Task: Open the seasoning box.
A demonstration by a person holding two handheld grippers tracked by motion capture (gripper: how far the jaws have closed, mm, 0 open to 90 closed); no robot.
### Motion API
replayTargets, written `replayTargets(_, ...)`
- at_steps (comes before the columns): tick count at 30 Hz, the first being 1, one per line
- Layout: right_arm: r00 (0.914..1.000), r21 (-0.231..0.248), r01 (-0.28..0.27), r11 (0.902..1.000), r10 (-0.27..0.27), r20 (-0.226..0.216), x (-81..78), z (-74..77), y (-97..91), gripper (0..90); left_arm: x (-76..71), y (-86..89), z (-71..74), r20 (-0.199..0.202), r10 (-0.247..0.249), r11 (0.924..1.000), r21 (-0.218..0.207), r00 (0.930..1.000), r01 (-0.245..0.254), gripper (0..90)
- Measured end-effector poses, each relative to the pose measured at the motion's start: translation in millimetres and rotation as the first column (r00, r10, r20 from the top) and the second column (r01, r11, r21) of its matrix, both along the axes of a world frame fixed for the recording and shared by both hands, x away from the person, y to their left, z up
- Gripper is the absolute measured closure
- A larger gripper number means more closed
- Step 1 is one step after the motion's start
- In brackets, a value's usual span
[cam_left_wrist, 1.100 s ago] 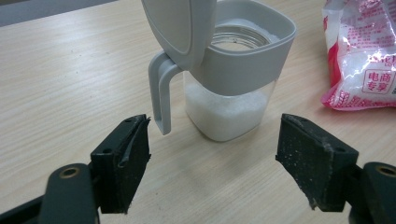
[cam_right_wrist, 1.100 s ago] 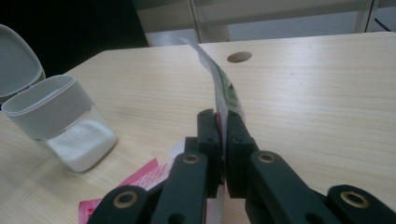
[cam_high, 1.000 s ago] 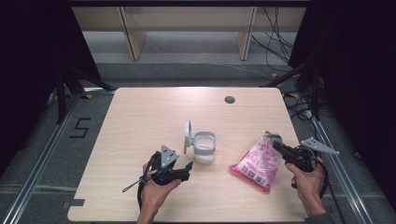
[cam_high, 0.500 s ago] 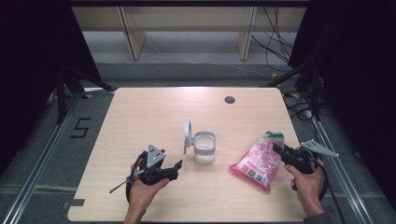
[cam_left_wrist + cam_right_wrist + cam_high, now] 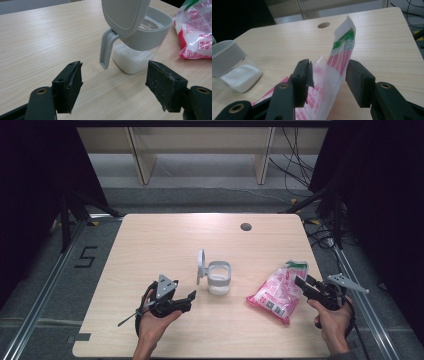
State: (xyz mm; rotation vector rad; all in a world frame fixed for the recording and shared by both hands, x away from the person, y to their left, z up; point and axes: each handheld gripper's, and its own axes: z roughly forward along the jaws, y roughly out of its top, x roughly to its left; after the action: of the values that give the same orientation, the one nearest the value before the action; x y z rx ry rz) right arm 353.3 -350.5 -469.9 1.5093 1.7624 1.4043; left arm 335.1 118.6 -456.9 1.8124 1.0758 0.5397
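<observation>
High view: pale wooden table (image 5: 165,240) on grey floor; pink bag (image 5: 277,290) lies diagonally, top between the right gripper (image 5: 303,283)'s just-opening jaws; left gripper (image 5: 191,296) gapes empty.

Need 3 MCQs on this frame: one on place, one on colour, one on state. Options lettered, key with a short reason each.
1. Where does the pink bag lie relative to the container in the high view?
A. to its right
B. to its left
C. behind it

2. What colour is the container's lid?
A. red
B. grey
C. black

3. How does the lid stand?
A. shut flat
B. flipped up open
C. lying off on the table

Key: 1 A, the bag sits by the right gripper. 2 B, lid and collar are grey in the left gripper view. 3 B, the lid stands upright beside the open mouth, white powder visible inside.
</observation>
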Motion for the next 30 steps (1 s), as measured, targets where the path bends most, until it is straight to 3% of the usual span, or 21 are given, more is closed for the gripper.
replayTargets(4,0.9996,-0.024,0.009,0.9997,-0.008,0.028,-3.6,-1.7,-2.8,52.7,-0.4,0.7,2.2,0.007,-0.019,0.9995,0.025,0.9998,0.019,28.2)
replayTargets(5,0.9998,0.012,0.017,0.9998,-0.017,0.009,-8.1,0.3,-2.0,52.1,0.0,0.8,2.2,0.006,-0.019,0.9996,0.021,0.9998,0.019,28.2)
replayTargets(6,0.9997,-0.034,0.015,0.9993,-0.015,0.02,-9.7,1.4,-4.7,51.7,0.6,1.1,2.4,0.008,-0.021,0.9996,0.021,0.9997,0.021,28.2)
replayTargets(9,0.9996,-0.028,0.021,0.9994,-0.02,0.021,-13.9,3.4,-2.9,50.7,1.7,0.4,1.4,0.0,-0.014,0.9999,0.001,0.9999,0.014,28.5)
replayTargets(10,0.999,-0.046,0.033,0.9984,-0.032,0.031,-16.1,4.3,-2.9,50.1,2.4,2.0,2.1,0.006,-0.022,0.9994,0.027,0.9997,0.022,28.6)
replayTargets(12,0.9989,-0.045,0.027,0.9986,-0.025,0.04,-19.9,5.0,-0.1,50.2,2.9,1.1,2.0,-0.007,-0.017,0.9998,0.01,0.9998,0.017,28.9)
replayTargets(15,0.9987,-0.131,0.007,0.9914,0.0,0.052,-25.2,6.5,1.6,50.1,4.6,0.4,1.9,-0.005,-0.022,0.9997,0.01,0.9998,0.022,29.9)
replayTargets(16,0.999,-0.099,0.0,0.9951,0.004,0.044,-26.4,5.8,5.2,50.1,5.3,0.3,1.6,-0.002,-0.026,0.9997,0.005,0.9997,0.026,30.1)
replayTargets(19,0.9986,-0.104,-0.022,0.9943,0.026,0.045,-30.3,5.8,9.9,49.1,5.3,1.7,3.1,0.003,-0.027,0.9996,0.012,0.9996,0.027,31.8)
replayTargets(20,0.9967,-0.101,-0.053,0.9934,0.059,0.056,-32.0,5.8,12.8,48.8,5.3,2.5,3.6,0.002,-0.023,0.9997,0.01,0.9997,0.023,32.5)
replayTargets(23,0.9961,-0.079,-0.06,0.9951,0.065,0.06,-36.0,5.0,21.8,48.4,6.2,4.8,4.6,0.011,-0.014,0.9999,-0.002,0.9998,0.014,32.6)
replayTargets(25,0.9954,-0.095,-0.069,0.9931,0.075,0.059,-36.0,5.3,22.1,48.1,6.7,7.0,4.5,0.014,-0.02,0.9998,0.0,0.9997,0.02,33.1)
replayTargets(26,0.9925,-0.087,-0.103,0.9909,0.108,0.057,-36.2,5.4,22.8,47.8,7.2,7.3,4.3,0.017,-0.025,0.9997,-0.002,0.9995,0.025,34.0)
replayTargets(27,0.9946,-0.071,-0.09,0.9934,0.093,0.045,-38.2,5.8,26.1,47.4,7.5,8.2,4.2,0.01,-0.021,0.9998,0.002,0.9997,0.021,34.5)
replayTargets(30,0.9905,-0.097,-0.123,0.9876,0.128,0.049,-38.2,4.7,27.3,46.4,9.1,7.4,3.4,0.013,-0.018,0.9998,-0.005,0.9998,0.018,35.8)
